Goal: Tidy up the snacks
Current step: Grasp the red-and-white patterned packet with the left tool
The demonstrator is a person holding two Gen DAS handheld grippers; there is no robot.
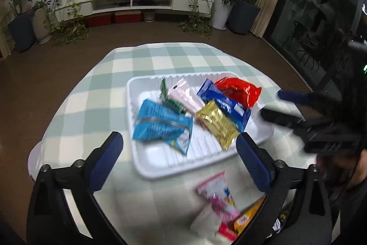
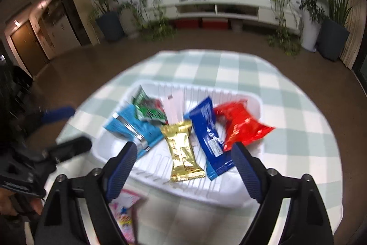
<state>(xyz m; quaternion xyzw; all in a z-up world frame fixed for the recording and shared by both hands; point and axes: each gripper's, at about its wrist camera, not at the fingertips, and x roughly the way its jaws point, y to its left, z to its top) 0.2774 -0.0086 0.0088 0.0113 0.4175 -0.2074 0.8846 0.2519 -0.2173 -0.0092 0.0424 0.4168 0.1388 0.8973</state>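
Packet, pink-and-white plastic snack wrapper, lies loose on green-checked counter, outside white ribbed plastic tray already holding six snacks. Long axis runs slantwise, toward tray corner. Sits just below left claw, nearer it than right claw. Both claws spread wide, empty.

One white tray, six snack packets inside it, two packets outside
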